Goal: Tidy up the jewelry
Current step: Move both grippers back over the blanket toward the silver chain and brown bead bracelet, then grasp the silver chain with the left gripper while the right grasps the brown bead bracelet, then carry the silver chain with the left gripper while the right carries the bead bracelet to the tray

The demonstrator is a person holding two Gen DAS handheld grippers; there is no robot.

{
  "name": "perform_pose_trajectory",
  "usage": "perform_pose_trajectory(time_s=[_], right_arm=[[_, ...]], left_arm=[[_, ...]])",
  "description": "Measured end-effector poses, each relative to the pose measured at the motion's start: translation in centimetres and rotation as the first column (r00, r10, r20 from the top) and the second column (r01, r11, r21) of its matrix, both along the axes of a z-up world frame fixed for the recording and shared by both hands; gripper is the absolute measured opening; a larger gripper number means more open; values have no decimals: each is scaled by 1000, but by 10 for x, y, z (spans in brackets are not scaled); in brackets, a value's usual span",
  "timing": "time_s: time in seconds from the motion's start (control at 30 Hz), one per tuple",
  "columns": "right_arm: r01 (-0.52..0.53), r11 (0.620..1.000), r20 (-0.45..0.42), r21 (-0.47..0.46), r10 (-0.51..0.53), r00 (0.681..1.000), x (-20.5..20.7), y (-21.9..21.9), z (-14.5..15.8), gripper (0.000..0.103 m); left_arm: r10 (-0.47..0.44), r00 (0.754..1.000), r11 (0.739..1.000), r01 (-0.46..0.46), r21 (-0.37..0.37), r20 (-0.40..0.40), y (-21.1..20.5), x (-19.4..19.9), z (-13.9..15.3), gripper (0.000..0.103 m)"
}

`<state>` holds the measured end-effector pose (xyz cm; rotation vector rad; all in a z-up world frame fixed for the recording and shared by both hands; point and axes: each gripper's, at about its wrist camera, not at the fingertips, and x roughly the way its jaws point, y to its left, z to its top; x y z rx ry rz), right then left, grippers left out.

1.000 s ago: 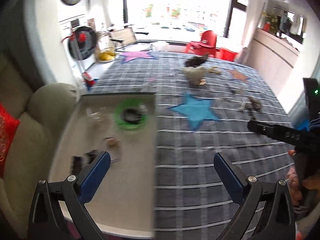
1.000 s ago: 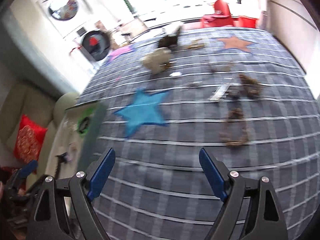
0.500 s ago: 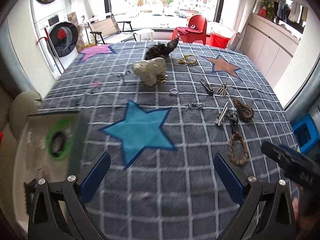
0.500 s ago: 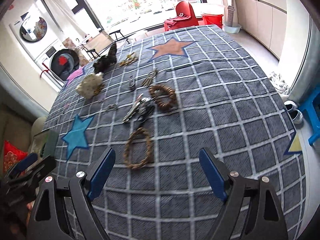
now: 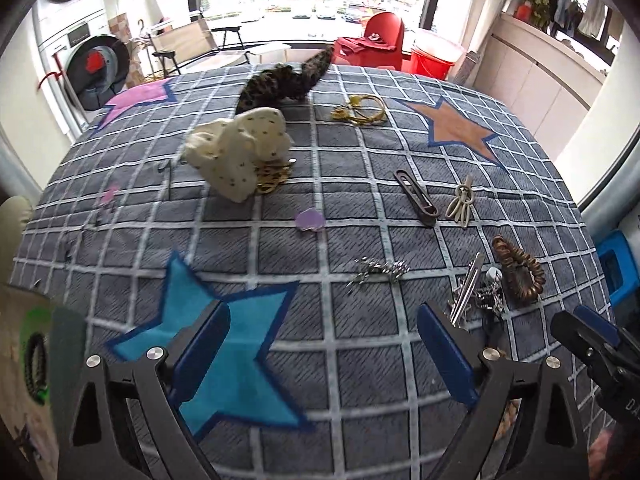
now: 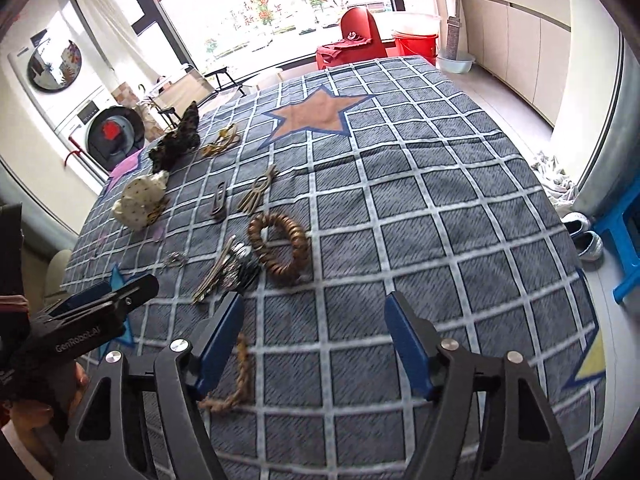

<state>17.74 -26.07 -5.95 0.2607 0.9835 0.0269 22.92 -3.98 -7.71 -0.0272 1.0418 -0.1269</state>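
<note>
Surface: grey checked cloth with white grid lines (image 5: 360,208) covering the table, with appliquéd stars, a blue one (image 5: 236,360) and an orange one (image 5: 456,128).
Left gripper (image 5: 322,348): black frame with blue pads; jaws stand wide apart and have just been closing slightly; nothing lies between them but the blue star and bare cloth.
Right gripper (image 6: 314,340): same build; jaws parted, narrower than the left pair, and have just been closing; only bare cloth between the pads.
Braided tan rope bracelet (image 6: 236,380): flat on the cloth at 8 o'clock of the right gripper, partly hidden behind its left finger (image 6: 218,340); contact cannot be determined.
Brown coiled hair tie ring (image 6: 280,246): at 12 o'clock of the right gripper, apart from it, flat on the cloth.
Silver clips and chain cluster (image 6: 228,266): just beside the coiled ring, at its 9 o'clock.
Small silver piece (image 5: 378,270): at 12 o'clock of the left gripper, apart from it.
Dark long hair clip (image 5: 416,198): farther along 12 o'clock, with a pale clip (image 5: 462,202) at its 3 o'clock.
Lilac heart-shaped piece (image 5: 309,219): at 11 o'clock of the left gripper.
Cream dotted fabric scrunchie (image 5: 240,150): at 11 o'clock, far side, over a gold chain (image 5: 274,176).
Dark patterned fabric scrunchie (image 5: 284,82): beyond the cream one.
Gold cord loop (image 5: 360,110): at 3 o'clock of the dark scrunchie.
Tray edge with green ring (image 5: 34,352): at 9 o'clock of the left gripper.
</note>
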Motion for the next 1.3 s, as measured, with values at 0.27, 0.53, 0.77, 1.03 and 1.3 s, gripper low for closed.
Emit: perform_pose_trajectory(time_s=[0.27, 0.53, 0.77, 1.03, 1.3], right_arm=[[-15, 999, 11, -50, 15, 1000, 22, 5, -11, 71], [-47, 992, 28, -117, 50, 998, 33, 21, -14, 60], [-75, 989, 37, -131, 81, 996, 33, 33, -12, 42], [-65, 990, 68, -123, 74, 995, 25, 32, -2, 11], [-70, 993, 85, -93, 78, 993, -4, 27, 11, 11]], left_arm=[[-53, 998, 998, 53, 21, 16, -22, 16, -9, 78], [-93, 994, 994, 90, 56, 60, -35, 14, -8, 56], [-95, 994, 994, 93, 56, 53, -38, 13, -5, 35], [-101, 993, 995, 99, 27, 58, -31, 1, -3, 34], [-104, 993, 994, 105, -2, 59, -21, -25, 10, 34]])
